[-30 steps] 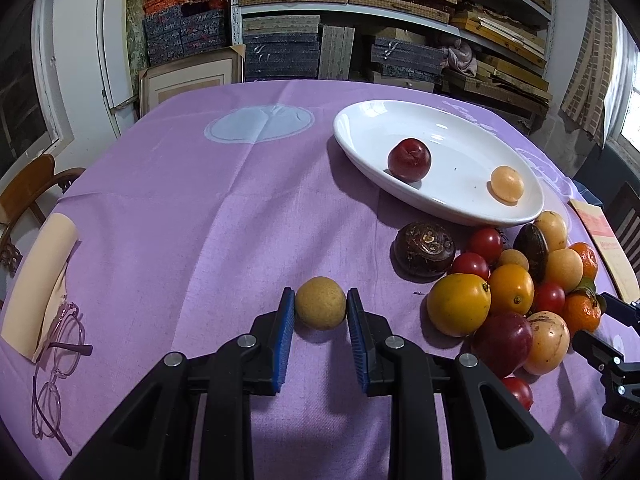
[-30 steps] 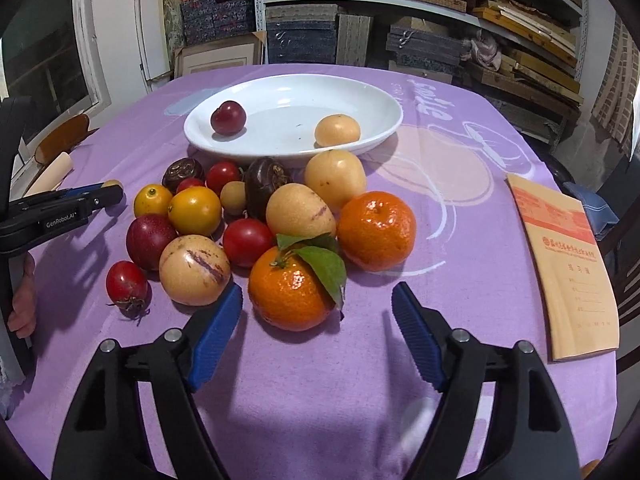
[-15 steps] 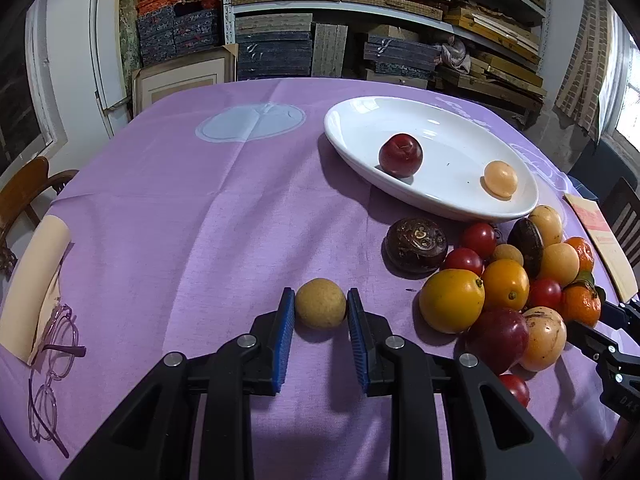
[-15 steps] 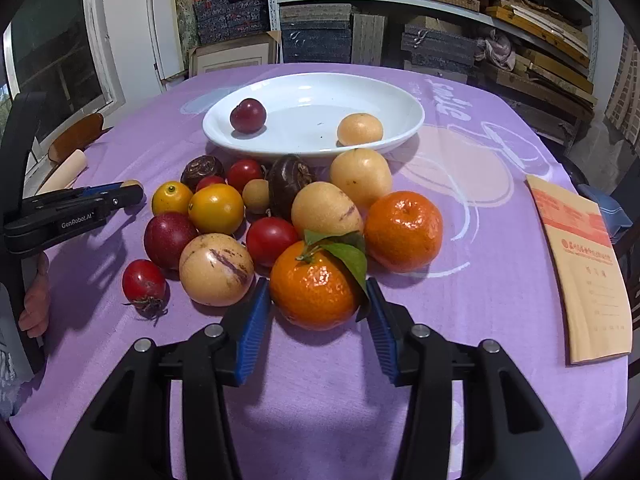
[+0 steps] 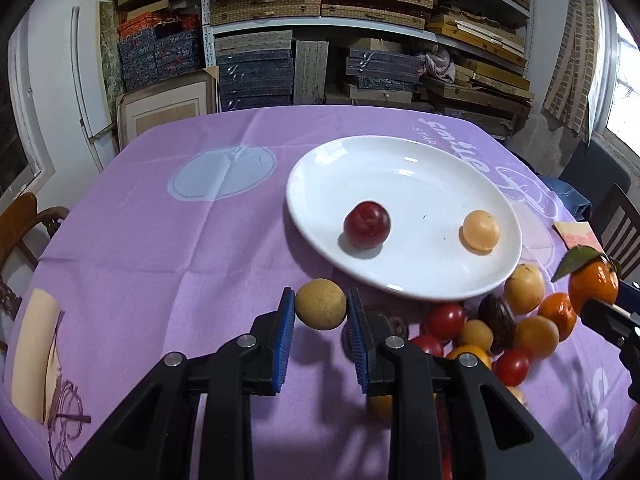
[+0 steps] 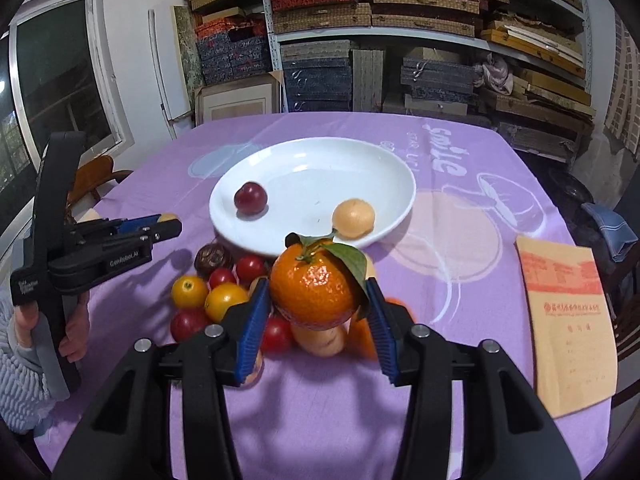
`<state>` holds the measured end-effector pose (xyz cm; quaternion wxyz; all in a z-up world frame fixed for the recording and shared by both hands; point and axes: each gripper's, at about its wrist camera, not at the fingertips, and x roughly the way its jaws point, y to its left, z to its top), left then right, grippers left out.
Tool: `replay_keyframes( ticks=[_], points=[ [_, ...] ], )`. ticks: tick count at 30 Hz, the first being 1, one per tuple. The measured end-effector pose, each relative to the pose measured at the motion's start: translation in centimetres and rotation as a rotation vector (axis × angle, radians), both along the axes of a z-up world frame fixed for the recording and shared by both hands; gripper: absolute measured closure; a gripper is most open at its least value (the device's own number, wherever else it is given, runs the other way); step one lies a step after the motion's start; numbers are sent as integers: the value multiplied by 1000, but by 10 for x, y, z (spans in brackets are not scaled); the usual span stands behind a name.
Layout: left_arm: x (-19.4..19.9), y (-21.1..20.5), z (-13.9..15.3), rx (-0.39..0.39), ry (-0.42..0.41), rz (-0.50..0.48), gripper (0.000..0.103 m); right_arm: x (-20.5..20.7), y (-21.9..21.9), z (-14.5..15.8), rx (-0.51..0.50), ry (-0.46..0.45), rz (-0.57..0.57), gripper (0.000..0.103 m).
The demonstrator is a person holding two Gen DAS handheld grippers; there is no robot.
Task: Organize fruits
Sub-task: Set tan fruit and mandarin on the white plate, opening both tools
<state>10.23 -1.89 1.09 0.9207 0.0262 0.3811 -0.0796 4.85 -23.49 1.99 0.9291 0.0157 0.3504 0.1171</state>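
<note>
My left gripper (image 5: 321, 308) is shut on a small tan round fruit (image 5: 320, 304), held above the cloth near the front rim of the white plate (image 5: 400, 152). On the plate lie a dark red plum (image 5: 367, 224) and a pale orange fruit (image 5: 481, 230). My right gripper (image 6: 316, 298) is shut on a leafy orange tangerine (image 6: 314, 290), lifted over the pile of mixed fruit (image 6: 224, 296). In the left wrist view the tangerine (image 5: 594, 282) hangs at the right edge above the pile (image 5: 500, 328). The left gripper (image 6: 160, 226) shows at the left of the right wrist view.
A purple cloth (image 5: 160, 240) covers the table. Glasses (image 5: 64, 412) and a beige card lie at its left edge. A yellow envelope (image 6: 568, 320) lies at the right. A person's hand (image 6: 72, 332) grips the left tool. Chairs and stacked shelves surround the table.
My right gripper closed on the leafy tangerine and lifted it off the pile. My left gripper rose with the tan fruit and moved toward the plate.
</note>
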Motion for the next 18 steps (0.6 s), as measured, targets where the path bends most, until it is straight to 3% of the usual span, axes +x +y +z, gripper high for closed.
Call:
replay_keyframes(
  ticks=[5,10,17,18],
  points=[
    [23,-37,5,-21,12,-54,76,74,-4,7,2,46,-34,56],
    [45,-66,-7,2,47,-93,76,143,3,-9,-25,142,-41,56],
    [62,-74,-24,4,84,-97,75,180,11,-33,-69,200,-37,56],
    [63,-74,-24,4,86,-97,71,180,11,-33,-72,192,-41,55]
  ],
)
